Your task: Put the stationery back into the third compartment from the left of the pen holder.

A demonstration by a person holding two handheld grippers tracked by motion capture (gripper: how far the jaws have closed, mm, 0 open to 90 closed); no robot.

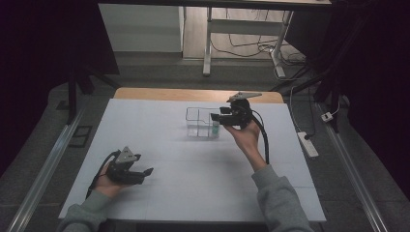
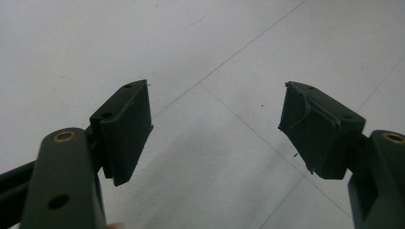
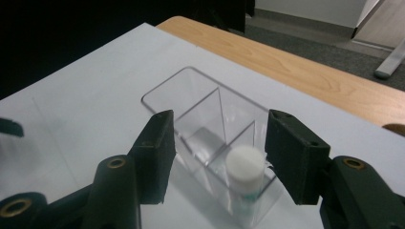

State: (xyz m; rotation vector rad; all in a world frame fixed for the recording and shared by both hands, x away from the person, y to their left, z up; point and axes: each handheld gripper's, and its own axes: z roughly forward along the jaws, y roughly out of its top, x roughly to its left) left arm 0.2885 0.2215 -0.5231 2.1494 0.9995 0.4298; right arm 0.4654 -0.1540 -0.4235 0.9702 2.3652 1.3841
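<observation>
White sheet (image 1: pixel 193 164) covers the tabletop, with a strip of bare wooden table edge (image 1: pixel 145 93) showing at the far side, and there's plenty of open surface on the near half. Left gripper (image 1: pixel 145 172) sits low near the front-left corner, jaws spread wide with nothing between them; its own view shows just seams in the sheet beneath. Right gripper (image 1: pixel 215 118) hovers at the clear plastic two-compartment box (image 1: pixel 196 121) out towards the far edge, jaws wide apart and holding nothing. From the right gripper view, a small bottle with a white round cap (image 3: pixel 244 164) stands upright in the nearer compartment, right between the jaws. From above it's only a greenish smudge in the box's right section. No readable lettering anywhere.
</observation>
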